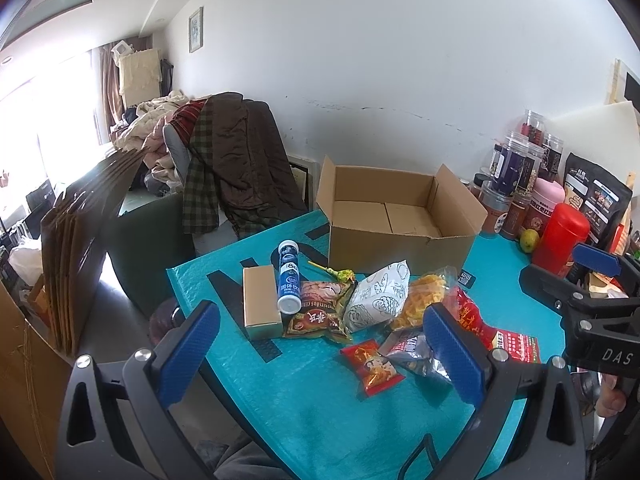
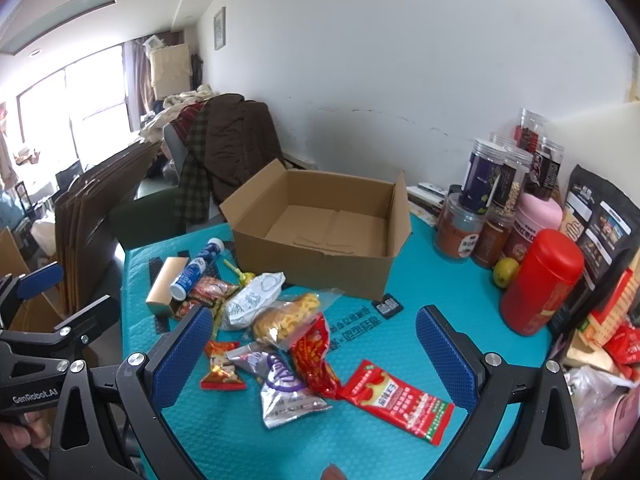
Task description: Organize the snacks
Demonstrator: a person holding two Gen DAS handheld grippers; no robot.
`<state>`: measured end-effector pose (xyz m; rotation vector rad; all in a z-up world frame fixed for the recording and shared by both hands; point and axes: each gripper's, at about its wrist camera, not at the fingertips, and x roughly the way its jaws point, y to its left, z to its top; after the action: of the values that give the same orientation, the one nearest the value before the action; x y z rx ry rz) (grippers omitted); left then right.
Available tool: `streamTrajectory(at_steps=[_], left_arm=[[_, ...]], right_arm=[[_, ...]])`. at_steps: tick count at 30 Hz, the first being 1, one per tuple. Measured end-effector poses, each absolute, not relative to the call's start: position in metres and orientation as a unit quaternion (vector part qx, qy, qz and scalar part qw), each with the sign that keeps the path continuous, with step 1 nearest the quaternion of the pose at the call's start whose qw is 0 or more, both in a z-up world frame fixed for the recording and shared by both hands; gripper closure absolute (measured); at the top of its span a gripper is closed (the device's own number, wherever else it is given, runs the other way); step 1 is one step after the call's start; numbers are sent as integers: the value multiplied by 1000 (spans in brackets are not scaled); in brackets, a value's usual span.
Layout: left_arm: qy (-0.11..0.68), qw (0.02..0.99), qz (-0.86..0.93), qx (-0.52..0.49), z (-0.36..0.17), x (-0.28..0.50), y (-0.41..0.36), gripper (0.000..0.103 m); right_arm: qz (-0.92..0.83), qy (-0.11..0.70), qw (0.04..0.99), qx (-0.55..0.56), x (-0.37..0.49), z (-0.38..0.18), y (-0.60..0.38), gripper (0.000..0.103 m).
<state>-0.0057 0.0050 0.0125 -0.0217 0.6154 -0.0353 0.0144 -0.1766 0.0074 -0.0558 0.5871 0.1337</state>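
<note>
A pile of snacks lies on the teal table mat (image 2: 360,448): a small gold box (image 1: 262,306), a blue tube (image 1: 289,282), a white patterned bag (image 1: 378,296), yellow chips in a clear bag (image 2: 286,316), a silver-purple pouch (image 2: 282,384), a long red packet (image 2: 396,400) and a small red candy pack (image 1: 374,366). Behind them stands an open cardboard box (image 2: 320,236) with nothing in it. My left gripper (image 1: 320,356) hovers open over the near side of the pile. My right gripper (image 2: 316,354) is open too, above the silver pouch and red packets.
Jars (image 2: 480,200), a red canister (image 2: 540,280), a black pouch (image 2: 600,224) and a green fruit (image 2: 505,272) crowd the table's right side. A chair draped with clothes (image 1: 228,168) stands behind the table's left. Flattened cartons (image 1: 76,248) lean on the floor at left.
</note>
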Motion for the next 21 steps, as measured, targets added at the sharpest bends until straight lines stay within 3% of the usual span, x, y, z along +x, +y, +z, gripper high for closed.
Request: streamTrajectory(at_steps=[21], left_arm=[[309, 951, -25, -14, 9, -5, 5, 0]], right_arm=[[71, 277, 958, -28, 11, 10, -180, 0]])
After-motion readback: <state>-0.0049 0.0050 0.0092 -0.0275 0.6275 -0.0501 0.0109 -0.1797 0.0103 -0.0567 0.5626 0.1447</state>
